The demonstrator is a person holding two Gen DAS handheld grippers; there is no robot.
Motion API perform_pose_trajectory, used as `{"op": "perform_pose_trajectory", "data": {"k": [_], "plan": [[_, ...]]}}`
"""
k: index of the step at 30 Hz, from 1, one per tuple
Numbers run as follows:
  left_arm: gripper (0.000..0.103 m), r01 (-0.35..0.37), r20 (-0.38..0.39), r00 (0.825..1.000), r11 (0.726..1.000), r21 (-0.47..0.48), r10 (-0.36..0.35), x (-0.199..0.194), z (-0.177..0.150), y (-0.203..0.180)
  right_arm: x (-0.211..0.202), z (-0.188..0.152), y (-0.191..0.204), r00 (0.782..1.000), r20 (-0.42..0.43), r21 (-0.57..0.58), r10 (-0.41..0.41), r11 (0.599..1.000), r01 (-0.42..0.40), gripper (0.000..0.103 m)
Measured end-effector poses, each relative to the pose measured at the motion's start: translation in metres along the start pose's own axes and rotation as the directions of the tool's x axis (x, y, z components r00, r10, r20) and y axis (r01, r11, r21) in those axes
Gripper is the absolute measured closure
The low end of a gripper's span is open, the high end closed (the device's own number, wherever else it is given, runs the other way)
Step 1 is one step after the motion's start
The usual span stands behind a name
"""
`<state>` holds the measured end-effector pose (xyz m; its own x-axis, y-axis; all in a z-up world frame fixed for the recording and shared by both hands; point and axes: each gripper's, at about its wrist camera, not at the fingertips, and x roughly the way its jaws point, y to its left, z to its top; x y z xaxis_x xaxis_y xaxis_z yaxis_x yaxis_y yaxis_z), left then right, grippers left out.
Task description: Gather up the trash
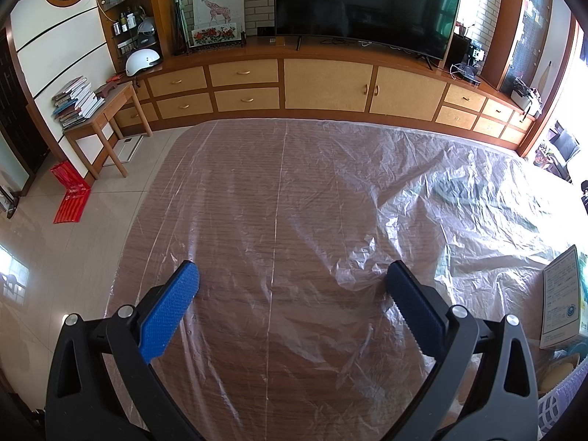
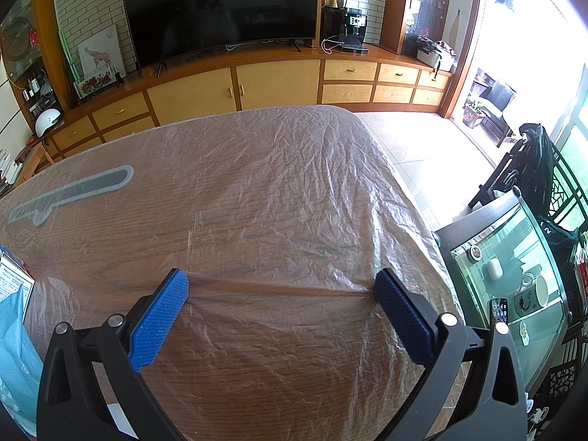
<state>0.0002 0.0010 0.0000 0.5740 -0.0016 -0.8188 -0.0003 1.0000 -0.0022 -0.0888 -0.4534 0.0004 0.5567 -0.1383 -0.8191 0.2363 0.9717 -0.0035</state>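
Both grippers, left [image 1: 290,279] and right [image 2: 281,286], hover over plastic-covered table [image 2: 257,191] (jaws wide).

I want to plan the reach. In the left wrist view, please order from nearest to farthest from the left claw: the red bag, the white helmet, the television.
1. Red bag, on the floor, left.
2. White helmet, on the cabinet, far left.
3. Television, top centre, behind the cabinet edge.
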Motion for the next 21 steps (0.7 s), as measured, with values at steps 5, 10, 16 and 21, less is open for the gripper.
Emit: {"op": "perform_pose_trajectory", "data": {"k": [5, 10, 16, 21], "plan": [[0.001, -0.003, 0.000, 1.000, 1.000, -0.003, 0.003, 0.001, -0.001, 0.001, 0.000, 0.000, 0.000, 1.000, 0.000, 0.000, 0.000, 1.000, 0.000, 0.004], [0.001, -0.005, 0.001, 1.000, 1.000, -0.004, 0.005, 0.001, -0.001, 0.001, 0.000, 0.000, 0.000, 1.000, 0.000, 0.000, 0.000, 1.000, 0.000, 0.004], [0.001, -0.006, 0.000, 1.000, 1.000, -0.006, 0.006, -0.002, -0.003, 0.004, 0.001, 0.000, -0.001, 1.000, 0.000, 0.000, -0.003, 1.000, 0.003, 0.004], [0.001, -0.006, -0.022, 1.000, 0.999, -0.042, 0.005, -0.007, 0.003, 0.013, -0.002, 0.008, -0.003, 0.997, -0.080, 0.009, -0.014, 1.000, 0.015, 0.004]]}}
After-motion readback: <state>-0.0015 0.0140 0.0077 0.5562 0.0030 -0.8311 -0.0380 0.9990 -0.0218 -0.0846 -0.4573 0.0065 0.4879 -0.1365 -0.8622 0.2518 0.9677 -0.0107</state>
